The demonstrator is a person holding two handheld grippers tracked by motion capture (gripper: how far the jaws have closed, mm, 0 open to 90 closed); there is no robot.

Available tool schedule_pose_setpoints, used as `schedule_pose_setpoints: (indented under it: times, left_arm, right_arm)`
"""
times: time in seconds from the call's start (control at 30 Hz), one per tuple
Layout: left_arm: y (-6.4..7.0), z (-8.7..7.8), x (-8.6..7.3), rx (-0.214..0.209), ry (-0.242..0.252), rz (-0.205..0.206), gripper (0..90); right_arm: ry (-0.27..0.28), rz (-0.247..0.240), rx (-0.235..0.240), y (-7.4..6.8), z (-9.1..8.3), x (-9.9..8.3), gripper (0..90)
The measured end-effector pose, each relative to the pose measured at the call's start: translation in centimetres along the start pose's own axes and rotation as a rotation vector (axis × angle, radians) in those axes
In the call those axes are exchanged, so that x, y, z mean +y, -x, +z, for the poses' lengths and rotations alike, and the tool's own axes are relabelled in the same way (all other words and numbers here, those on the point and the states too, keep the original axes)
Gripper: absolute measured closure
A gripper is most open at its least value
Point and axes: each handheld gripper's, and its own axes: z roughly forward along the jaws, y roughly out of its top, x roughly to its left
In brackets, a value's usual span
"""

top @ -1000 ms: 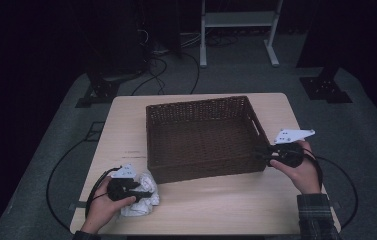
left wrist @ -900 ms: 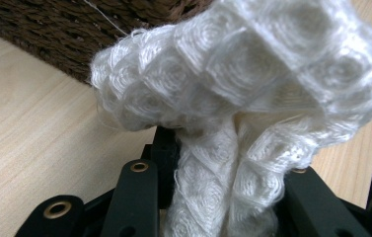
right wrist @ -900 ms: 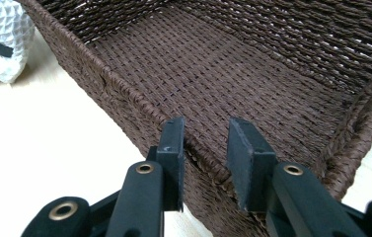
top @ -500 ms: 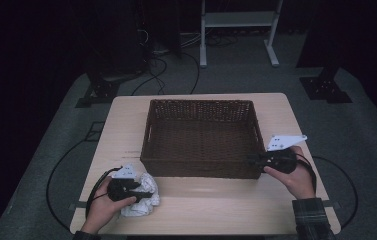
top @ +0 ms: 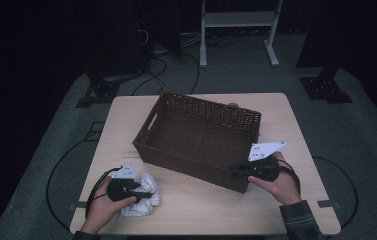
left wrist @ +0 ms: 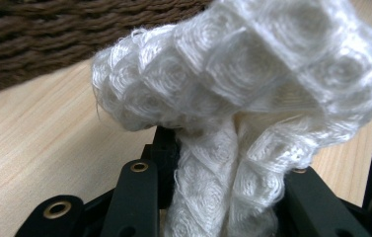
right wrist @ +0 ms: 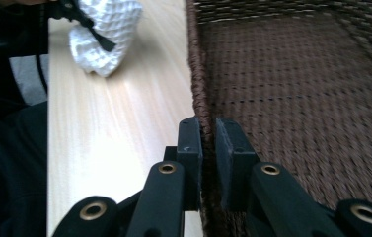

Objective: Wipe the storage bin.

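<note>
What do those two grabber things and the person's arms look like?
Both are black. The right gripper carries a pale three-cornered plate with small dots on top. The left gripper has a similar plate and a black cable looping behind it. Up close, its jaws show brass-coloured rivets. The right sleeve is dark plaid.

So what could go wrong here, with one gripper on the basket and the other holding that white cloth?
The right hand-held gripper pinches only the thin rim of the wicker basket, which sits askew on the table; the rim might slip from the jaws. The left hand-held gripper clamps a bunched fold of the white cloth, so loose parts could catch on the basket's near wall instead of dropping inside.
</note>
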Motion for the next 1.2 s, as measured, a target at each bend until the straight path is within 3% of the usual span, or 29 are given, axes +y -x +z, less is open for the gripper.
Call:
schedule_pose_setpoints:
  times: [0.57, 0.83, 1.03, 1.2]
  left_arm:
    - [0.1, 0.1, 0.1, -0.006, -0.006, 0.003, 65.5]
    - [0.1, 0.0, 0.1, -0.012, -0.003, 0.002, 65.4]
    - [0.2, 0.1, 0.1, -0.017, 0.005, 0.000, 65.4]
    - [0.2, 0.0, 0.2, -0.020, 0.006, 0.000, 65.5]
  right_arm:
    - [-0.008, -0.061, 0.120, -3.0, 3.3, 2.0, 74.2]
    - [-0.021, -0.098, 0.140, -4.4, 4.2, 2.8, 68.6]
    - [-0.023, -0.128, 0.181, -5.3, 4.9, 2.9, 65.1]
    - [-0.025, -0.130, 0.178, -5.5, 4.9, 2.9, 65.3]
